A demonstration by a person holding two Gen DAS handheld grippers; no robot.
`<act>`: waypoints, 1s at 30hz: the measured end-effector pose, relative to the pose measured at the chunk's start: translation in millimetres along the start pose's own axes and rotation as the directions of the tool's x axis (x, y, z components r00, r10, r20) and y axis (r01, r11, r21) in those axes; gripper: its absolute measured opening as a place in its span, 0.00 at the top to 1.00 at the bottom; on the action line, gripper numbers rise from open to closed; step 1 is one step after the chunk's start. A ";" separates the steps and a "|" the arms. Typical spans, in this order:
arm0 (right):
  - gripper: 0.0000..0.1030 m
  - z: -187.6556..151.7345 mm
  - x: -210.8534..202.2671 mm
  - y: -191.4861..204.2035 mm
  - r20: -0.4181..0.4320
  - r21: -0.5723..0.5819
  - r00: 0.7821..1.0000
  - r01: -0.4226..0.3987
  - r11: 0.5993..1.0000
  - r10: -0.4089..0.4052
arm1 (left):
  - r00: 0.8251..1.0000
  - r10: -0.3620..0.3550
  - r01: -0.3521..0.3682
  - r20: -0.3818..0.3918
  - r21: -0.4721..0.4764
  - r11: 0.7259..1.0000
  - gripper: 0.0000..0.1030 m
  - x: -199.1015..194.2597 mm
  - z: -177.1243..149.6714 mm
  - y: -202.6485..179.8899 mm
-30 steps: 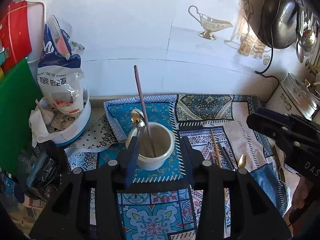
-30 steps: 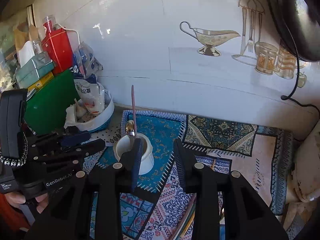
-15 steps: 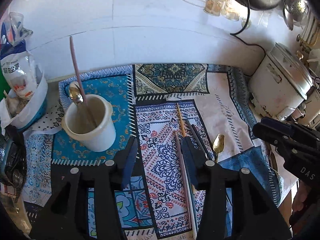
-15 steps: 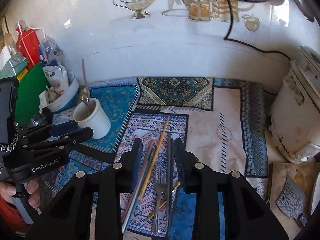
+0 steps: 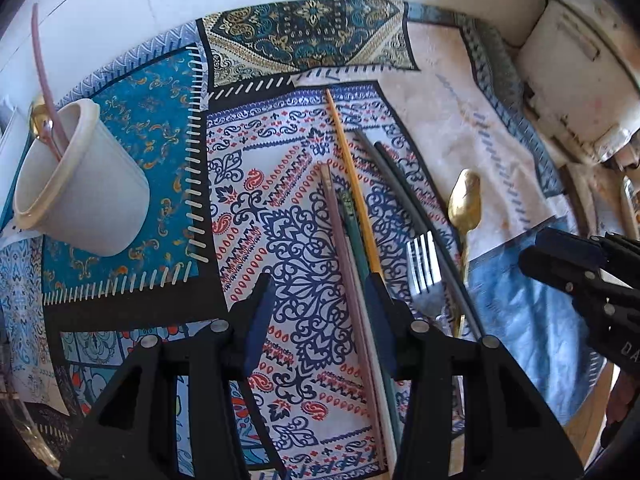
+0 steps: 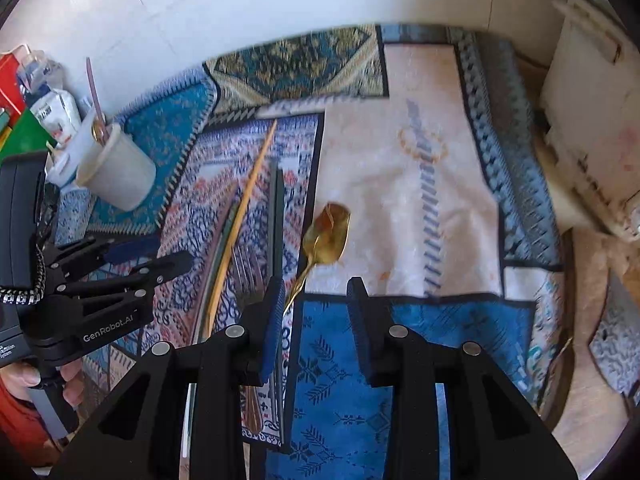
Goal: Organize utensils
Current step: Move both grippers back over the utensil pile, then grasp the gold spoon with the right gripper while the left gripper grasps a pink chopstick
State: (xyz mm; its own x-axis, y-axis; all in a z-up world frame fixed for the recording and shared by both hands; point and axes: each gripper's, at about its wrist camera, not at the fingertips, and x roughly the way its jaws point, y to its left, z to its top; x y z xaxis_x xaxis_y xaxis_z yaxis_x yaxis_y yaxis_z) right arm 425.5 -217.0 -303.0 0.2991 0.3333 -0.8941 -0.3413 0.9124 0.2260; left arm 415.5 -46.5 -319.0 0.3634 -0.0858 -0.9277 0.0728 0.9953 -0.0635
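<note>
A white cup (image 5: 84,196) stands at the left on the patterned cloth and holds a pink chopstick (image 5: 42,76) and a gold spoon (image 5: 38,118); it also shows in the right wrist view (image 6: 118,176). Several loose chopsticks (image 5: 352,200), a silver fork (image 5: 424,264) and a gold spoon (image 5: 466,204) lie on the cloth. My left gripper (image 5: 320,312) is open and empty, low over the chopsticks. My right gripper (image 6: 314,320) is open and empty just behind the gold spoon (image 6: 326,232), over its handle.
A white appliance (image 5: 580,64) stands at the right against the white wall. Bags, a green board (image 6: 24,136) and a red carton sit at the far left behind the cup. The counter's front edge lies at the lower right (image 6: 592,412).
Both grippers swung right and down from the cup toward the loose utensils. The left now hovers over the chopsticks, the right over the gold spoon's handle. Both stayed open.
</note>
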 end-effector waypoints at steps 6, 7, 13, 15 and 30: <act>0.72 -4.5 20.1 3.1 -0.036 -0.013 0.999 -0.006 1.000 0.005 | 0.999 -0.010 0.011 -0.047 0.021 1.000 0.66 16.2 1.3 -0.6; 0.72 -3.8 23.2 0.4 -0.041 0.004 0.999 -0.007 1.000 0.007 | 0.999 -0.016 0.018 -0.047 0.022 1.000 0.67 17.1 1.9 -0.6; 0.72 7.3 40.4 -15.5 -0.067 0.091 0.997 -0.034 0.995 0.040 | 0.997 -0.065 0.065 -0.049 -0.006 0.998 0.72 23.2 6.3 2.6; 0.72 10.4 43.9 -14.2 -0.067 0.086 0.997 -0.029 0.996 0.035 | 0.997 -0.060 0.060 -0.042 0.006 0.998 0.73 23.0 7.2 2.1; 0.81 18.3 50.2 3.8 0.007 -0.019 0.998 0.057 0.998 -0.057 | 0.996 -0.048 0.056 -0.070 0.115 0.992 0.95 28.6 14.9 0.3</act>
State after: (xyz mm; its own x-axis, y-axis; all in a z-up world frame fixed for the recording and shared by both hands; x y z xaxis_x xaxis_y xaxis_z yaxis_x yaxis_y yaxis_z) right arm 455.5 -192.4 -339.9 0.3242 0.2823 -0.9029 -0.3401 0.9254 0.1673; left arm 439.8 -49.3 -340.0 0.2939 -0.1299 -0.9470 0.1987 0.9774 -0.0724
